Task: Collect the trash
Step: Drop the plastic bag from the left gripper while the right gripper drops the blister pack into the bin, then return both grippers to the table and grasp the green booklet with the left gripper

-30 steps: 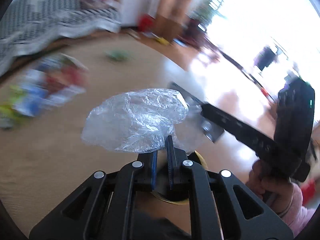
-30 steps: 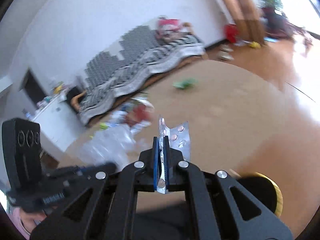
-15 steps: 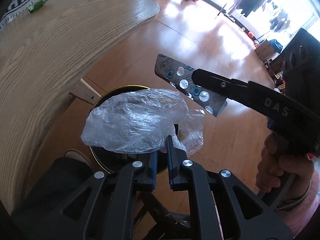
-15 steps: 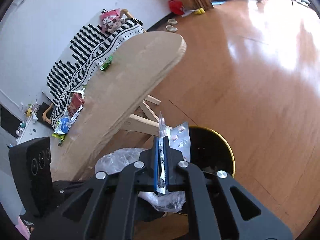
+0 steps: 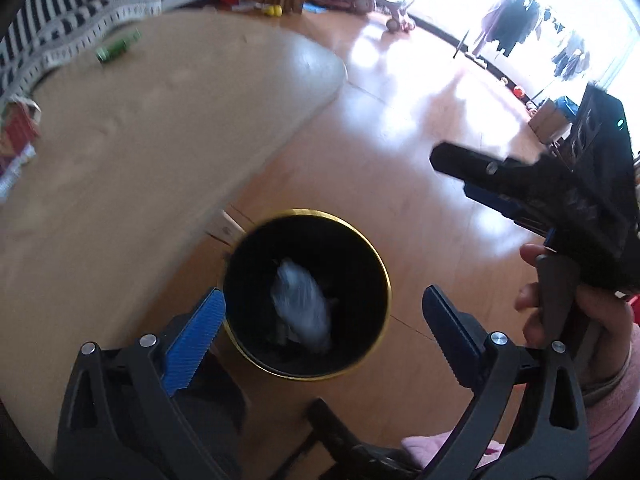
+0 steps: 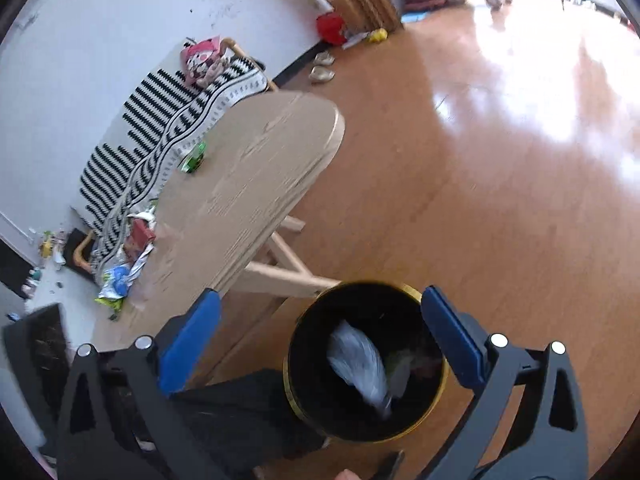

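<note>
Both hand-held grippers, left (image 5: 322, 314) and right (image 6: 320, 318), are opening empty over the bin (image 6: 412, 290) as plastic wrap (image 6: 358, 364) is dropping in, while wrappers (image 6: 120, 276) are waiting on the worktop (image 6: 248, 176).

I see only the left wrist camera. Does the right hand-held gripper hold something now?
Observer: No. The jaws of the right hand-held gripper are opening, and nothing is between them.
Operator: Is more trash on the table?
Observer: Yes. Blue and yellow wrappers lie at the far end of the table.
Operator: Is only the plastic bag in the bin?
Observer: No. In the bin, beside the plastic bag, lies a flat grey piece, too blurred to name.
</note>
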{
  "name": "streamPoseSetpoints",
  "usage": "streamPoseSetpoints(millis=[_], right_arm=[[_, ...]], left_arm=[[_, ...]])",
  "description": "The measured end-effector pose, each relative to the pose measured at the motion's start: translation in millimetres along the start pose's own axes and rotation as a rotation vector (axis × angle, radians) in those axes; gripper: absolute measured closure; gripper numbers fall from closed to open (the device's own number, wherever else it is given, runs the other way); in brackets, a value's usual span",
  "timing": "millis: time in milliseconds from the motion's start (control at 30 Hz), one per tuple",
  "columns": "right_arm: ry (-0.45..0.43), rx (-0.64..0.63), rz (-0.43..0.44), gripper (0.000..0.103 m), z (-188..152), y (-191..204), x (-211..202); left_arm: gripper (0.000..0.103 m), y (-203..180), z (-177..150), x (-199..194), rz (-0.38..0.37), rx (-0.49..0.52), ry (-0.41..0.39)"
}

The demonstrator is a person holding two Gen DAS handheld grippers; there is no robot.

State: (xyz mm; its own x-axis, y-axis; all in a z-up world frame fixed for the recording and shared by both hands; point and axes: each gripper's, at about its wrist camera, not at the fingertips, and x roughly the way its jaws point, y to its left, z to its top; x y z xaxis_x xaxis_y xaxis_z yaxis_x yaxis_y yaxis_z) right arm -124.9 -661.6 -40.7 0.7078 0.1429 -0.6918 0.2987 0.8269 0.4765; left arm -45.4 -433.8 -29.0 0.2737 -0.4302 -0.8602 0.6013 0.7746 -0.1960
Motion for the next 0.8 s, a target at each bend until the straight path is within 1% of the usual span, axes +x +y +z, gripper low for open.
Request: streamPoseSetpoints(millis=[67, 133, 233, 267, 300, 367, 467, 533, 567, 600, 667, 733, 800], right_arm=[[-0.048, -0.037, -0.033, 0.006, 1, 8, -4], [-0.075, -0.074, -0.037, 0.006, 4, 19, -6], [-0.083, -0.116, 0.002, 0.006, 7, 46, -3], [-0.085, -0.137, 0.012, 0.006, 8, 58, -1], [-0.084, -0.161, 0.021, 0.006, 9, 69, 1], [-0.073, -0.23, 0.03, 0.006, 11, 102, 10], [-0.068, -0.297, 0.033, 0.006, 13, 138, 21], [-0.074, -0.339, 0.032, 0.006, 17, 166, 31], [-0.077, -0.351, 0.036, 0.006, 18, 176, 34], [-0.079, -0.365, 0.044, 0.006, 20, 188, 39], [-0.084, -0.395, 0.063, 0.006, 23, 217, 52], [-0.09, -0.42, 0.079, 0.006, 23, 243, 65], [-0.085, -0.443, 0.106, 0.006, 22, 267, 79]], left_arm=[[0.007, 7, 4, -18, 0.026, 0.0, -0.048], [0.007, 30, 7, -49, 0.084, -0.042, -0.121], [0.007, 54, 7, -82, 0.12, -0.119, -0.198], [0.007, 71, 4, -93, 0.143, -0.152, -0.215], [0.007, 80, 0, -101, 0.165, -0.173, -0.221], [0.007, 114, -11, -113, 0.227, -0.224, -0.223], [0.007, 165, -32, -126, 0.305, -0.301, -0.206], [0.007, 206, -59, -137, 0.375, -0.395, -0.191], [0.007, 225, -68, -140, 0.412, -0.438, -0.182], [0.007, 247, -79, -146, 0.461, -0.491, -0.176], [0.007, 281, -97, -159, 0.51, -0.575, -0.181], [0.007, 304, -102, -167, 0.523, -0.626, -0.186], [0.007, 325, -106, -171, 0.529, -0.645, -0.192]])
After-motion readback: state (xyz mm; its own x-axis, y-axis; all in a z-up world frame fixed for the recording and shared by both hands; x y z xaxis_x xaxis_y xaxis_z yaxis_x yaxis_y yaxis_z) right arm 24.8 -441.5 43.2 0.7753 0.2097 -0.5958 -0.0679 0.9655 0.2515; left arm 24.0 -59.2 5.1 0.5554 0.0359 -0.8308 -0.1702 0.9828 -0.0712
